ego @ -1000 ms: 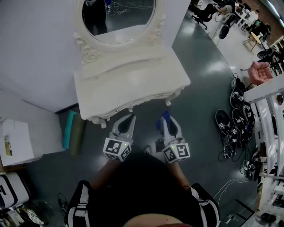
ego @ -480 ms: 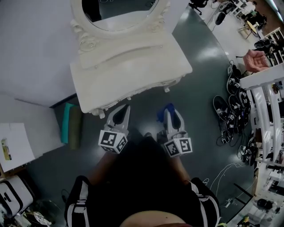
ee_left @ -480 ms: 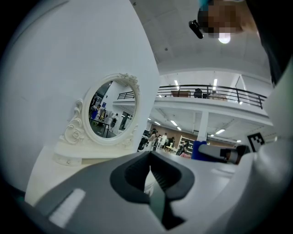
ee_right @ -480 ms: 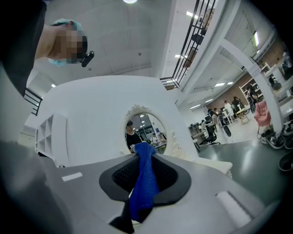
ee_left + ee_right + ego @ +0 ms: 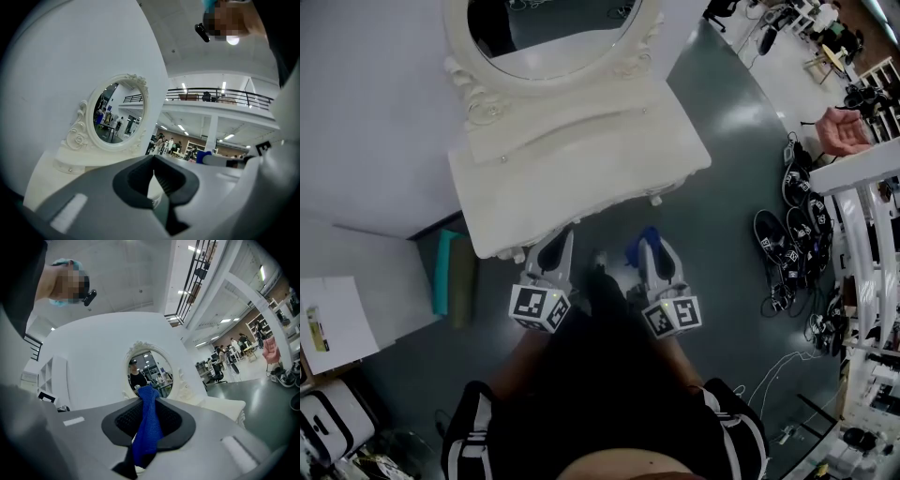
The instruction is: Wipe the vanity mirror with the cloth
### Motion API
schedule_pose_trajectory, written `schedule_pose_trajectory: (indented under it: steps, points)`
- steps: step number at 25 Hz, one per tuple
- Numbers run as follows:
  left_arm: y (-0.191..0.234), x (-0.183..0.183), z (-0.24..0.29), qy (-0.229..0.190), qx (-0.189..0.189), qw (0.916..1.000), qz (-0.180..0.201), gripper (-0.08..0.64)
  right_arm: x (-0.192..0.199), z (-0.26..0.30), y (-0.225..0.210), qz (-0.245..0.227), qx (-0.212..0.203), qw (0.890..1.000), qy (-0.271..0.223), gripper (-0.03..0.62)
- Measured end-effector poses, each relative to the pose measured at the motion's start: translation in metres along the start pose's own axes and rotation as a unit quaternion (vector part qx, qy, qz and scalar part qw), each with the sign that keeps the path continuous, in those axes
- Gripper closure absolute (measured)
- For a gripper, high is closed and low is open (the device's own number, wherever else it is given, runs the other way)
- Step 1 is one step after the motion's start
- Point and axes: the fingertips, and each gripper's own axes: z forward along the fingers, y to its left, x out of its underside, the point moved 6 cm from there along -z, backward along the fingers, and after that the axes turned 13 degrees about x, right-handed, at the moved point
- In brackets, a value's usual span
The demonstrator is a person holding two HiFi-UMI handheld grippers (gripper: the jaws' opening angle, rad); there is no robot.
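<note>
- Right gripper [image 5: 149, 401]: jaws clenched on the blue cloth [image 5: 146, 427], which runs up between the pads as a bunched strip; a small tuft sticks out past the tips
- Left gripper [image 5: 153, 160]: jaws pressed together with nothing between them
- The cloth looks soft, light and limp, so it should fold and drag rather than push. As I judge it, only the short tuft past the tips can do the wiping. The hold near the bunched end seems sound, but more free cloth in front would keep the hard jaws off the glass
- Both grippers are held low in front of the front edge of the dressing table [image 5: 581, 159], well apart from the glass, one beside the other and pointing towards it
- The vanity mirror [image 5: 553, 28] stands upright at the rear edge of the table top, about midway between its back corners, against a white wall. It is an oval glass in a carved white frame
- The glass is likely stiff, smooth and fragile, and the carved frame easy to snag, so light, flat strokes suit it. Nothing calls for taking hold of the mirror itself
- Count: one cloth, one mirror, one dressing table, two grippers, one of them empty
</note>
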Motion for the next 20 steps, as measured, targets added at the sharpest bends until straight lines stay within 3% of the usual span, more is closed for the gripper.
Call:
schedule_pose_trajectory:
  steps: [12,20]
  points:
    - [0.031,-0.034,0.095,-0.021,-0.056,0.9981,0.012,0.549,-0.036,0.116,-0.043,0.018,-0.062,0.998,0.006,0.532]
    - [0.046,-0.043,0.123,-0.018,-0.097,0.995,0.015,0.549,-0.036,0.172,-0.052,0.051,-0.093,0.994,0.033,0.532]
